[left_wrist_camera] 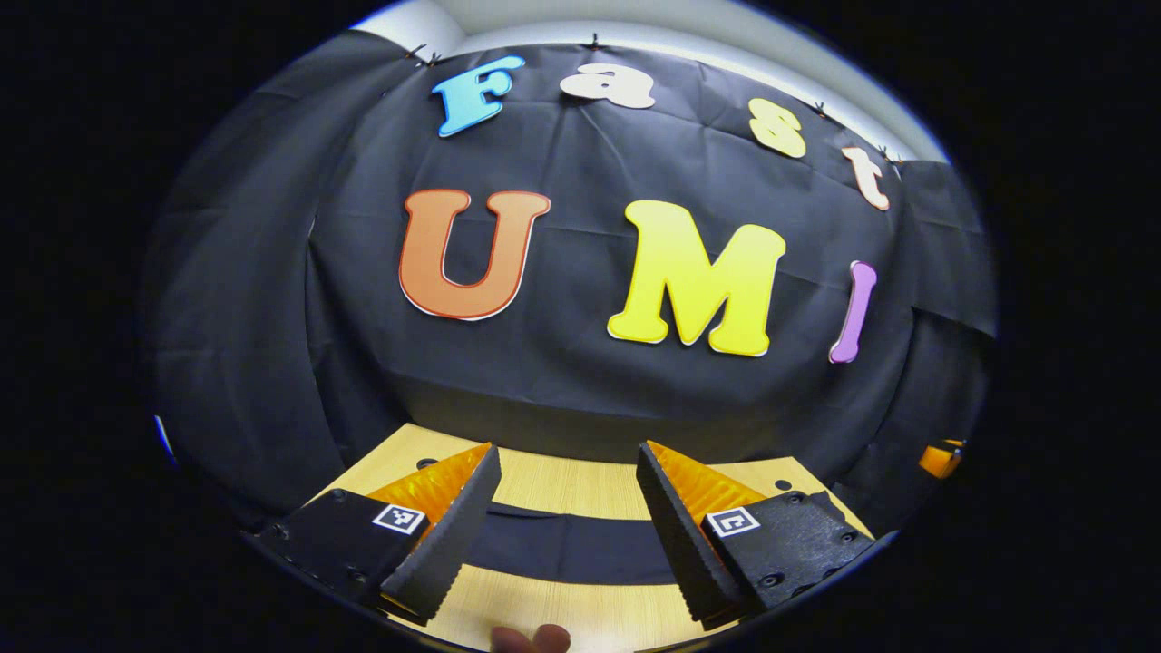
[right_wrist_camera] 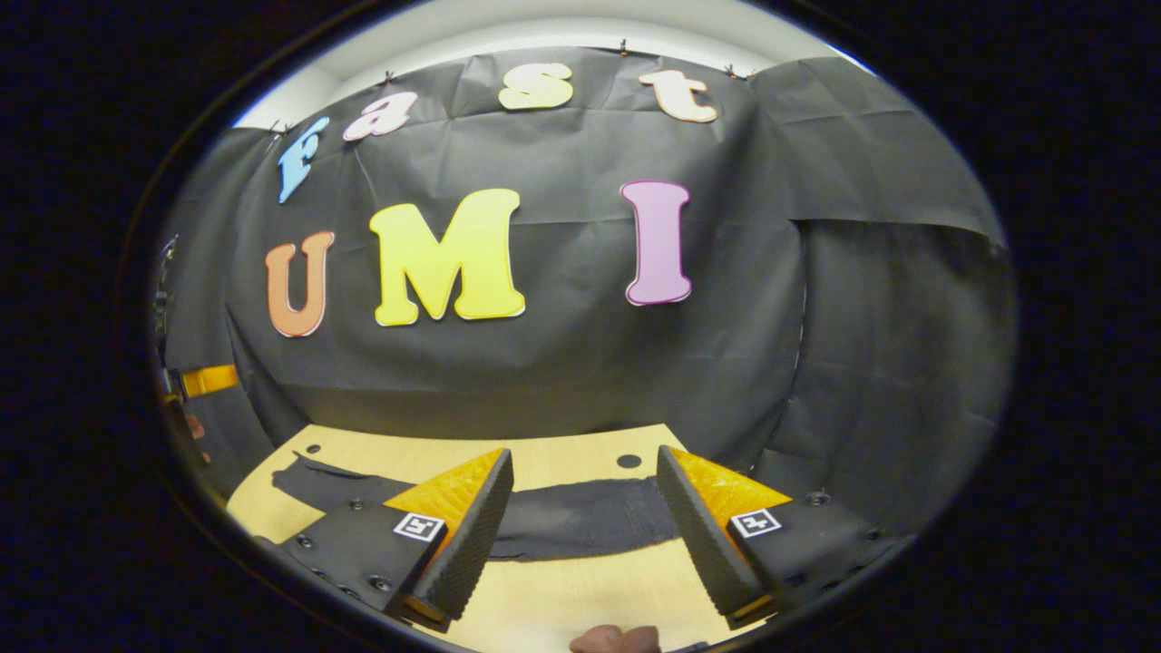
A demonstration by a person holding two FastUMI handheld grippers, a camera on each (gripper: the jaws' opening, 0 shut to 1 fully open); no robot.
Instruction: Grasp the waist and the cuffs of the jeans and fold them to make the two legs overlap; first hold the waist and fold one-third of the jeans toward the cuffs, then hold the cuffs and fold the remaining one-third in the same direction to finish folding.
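Dark jeans (right_wrist_camera: 580,517) lie flat across the light wooden table (right_wrist_camera: 562,599), running left to right. In the right gripper view they stretch from the far left (right_wrist_camera: 308,481) to between my fingers. My right gripper (right_wrist_camera: 585,472) is open above and in front of the jeans, holding nothing. In the left gripper view the jeans (left_wrist_camera: 567,544) show as a dark band between the fingers. My left gripper (left_wrist_camera: 567,462) is open and raised over the table (left_wrist_camera: 562,481), apart from the cloth. Which end is waist or cuffs I cannot tell.
The black cloth wall (right_wrist_camera: 580,363) stands close behind the table's far edge. A fingertip (left_wrist_camera: 535,639) shows at the bottom edge of the left gripper view, and another fingertip (right_wrist_camera: 617,639) in the right gripper view. Part of the other gripper (right_wrist_camera: 209,381) shows far left.
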